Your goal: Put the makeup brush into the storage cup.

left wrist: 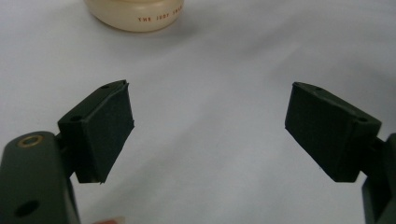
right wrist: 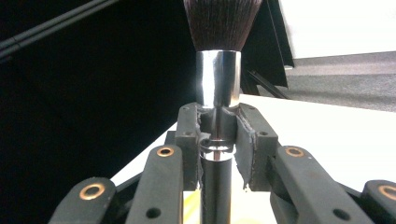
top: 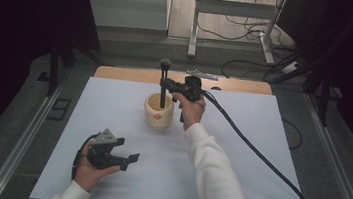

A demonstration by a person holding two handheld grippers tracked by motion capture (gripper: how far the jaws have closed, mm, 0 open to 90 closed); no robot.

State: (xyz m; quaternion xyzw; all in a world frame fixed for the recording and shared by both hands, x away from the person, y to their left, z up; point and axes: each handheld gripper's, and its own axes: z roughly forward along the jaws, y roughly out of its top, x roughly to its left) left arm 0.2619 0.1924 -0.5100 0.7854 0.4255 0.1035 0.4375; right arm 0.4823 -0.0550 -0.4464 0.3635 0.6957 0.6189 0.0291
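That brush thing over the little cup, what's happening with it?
A person is holding a gripper in each hand at a white table. The right gripper is clamped on the handle of a makeup brush, holding it upright with the bristles on top and its lower end inside the cream-coloured cup. The left gripper rests open near the table's front edge, holding nothing.
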